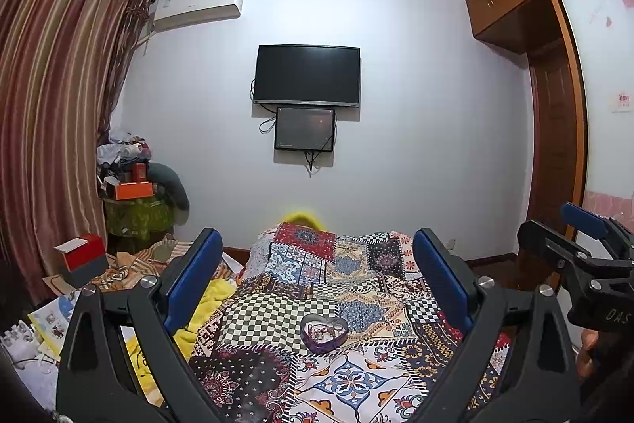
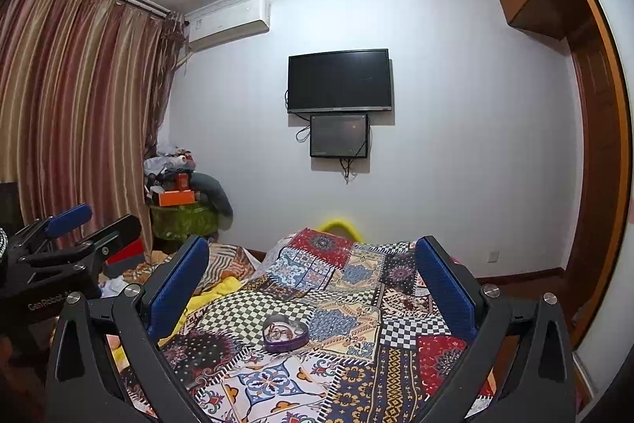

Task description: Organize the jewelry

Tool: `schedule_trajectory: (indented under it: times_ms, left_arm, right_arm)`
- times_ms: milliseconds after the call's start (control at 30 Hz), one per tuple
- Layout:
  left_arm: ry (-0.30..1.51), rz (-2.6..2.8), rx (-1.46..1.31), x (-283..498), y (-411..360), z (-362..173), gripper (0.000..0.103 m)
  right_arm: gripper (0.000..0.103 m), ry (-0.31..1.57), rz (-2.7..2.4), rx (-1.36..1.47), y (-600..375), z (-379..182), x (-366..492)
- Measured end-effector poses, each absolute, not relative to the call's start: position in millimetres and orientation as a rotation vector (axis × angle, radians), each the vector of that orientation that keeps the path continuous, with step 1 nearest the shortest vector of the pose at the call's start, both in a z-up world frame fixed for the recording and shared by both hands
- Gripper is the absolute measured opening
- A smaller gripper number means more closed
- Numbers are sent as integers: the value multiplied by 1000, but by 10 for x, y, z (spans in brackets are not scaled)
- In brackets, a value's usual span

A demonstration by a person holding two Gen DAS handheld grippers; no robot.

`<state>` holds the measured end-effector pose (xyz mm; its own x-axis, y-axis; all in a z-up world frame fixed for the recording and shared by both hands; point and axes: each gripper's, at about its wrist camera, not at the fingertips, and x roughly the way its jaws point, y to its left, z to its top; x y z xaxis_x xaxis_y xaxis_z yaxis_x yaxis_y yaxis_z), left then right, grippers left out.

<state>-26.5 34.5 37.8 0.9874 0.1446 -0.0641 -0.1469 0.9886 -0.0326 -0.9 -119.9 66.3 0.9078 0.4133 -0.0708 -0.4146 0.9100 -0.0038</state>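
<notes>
Left claw: hanging spread wide, pinching nothing.
Right claw: likewise spread, empty.
Purple heart-shaped jewelry tin: sitting open on patchwork-covered bed.

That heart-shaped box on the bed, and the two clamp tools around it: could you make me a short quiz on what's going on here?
1. True or false: the purple heart-shaped box has its lid on.
2. What is between the jaws of the left gripper?
A. the box
B. a necklace
C. nothing
3. Fill in: the box rests on a patchwork ____.

Key:
1. False: the box is open, with small jewelry pieces visible inside.
2. C: the jaws stand wide apart, as do those of the right gripper, with the box lying beyond them.
3. Quilt.
</notes>
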Motion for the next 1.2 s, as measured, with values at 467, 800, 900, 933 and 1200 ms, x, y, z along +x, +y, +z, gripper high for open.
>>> schedule_trajectory:
  times_ms: [467, 800, 900, 933, 1200]
  left_arm:
    - [91, 140, -8, -174, 260, 305, 97]
    - [108, 126, 3, -120, 235, 280, 98]
    - [118, 115, 3, -93, 232, 267, 98]
    - [122, 111, 4, -84, 230, 263, 98]
    - [140, 96, 16, -21, 187, 234, 98]
  right_arm:
    - [103, 104, 423, -19, -1267, 576, -46]
    - [103, 129, 422, -8, -1297, 563, 8]
    - [103, 136, 420, -7, -1311, 554, 16]
    - [103, 137, 420, -5, -1319, 556, 17]
    - [103, 158, 417, 7, -1358, 546, 57]
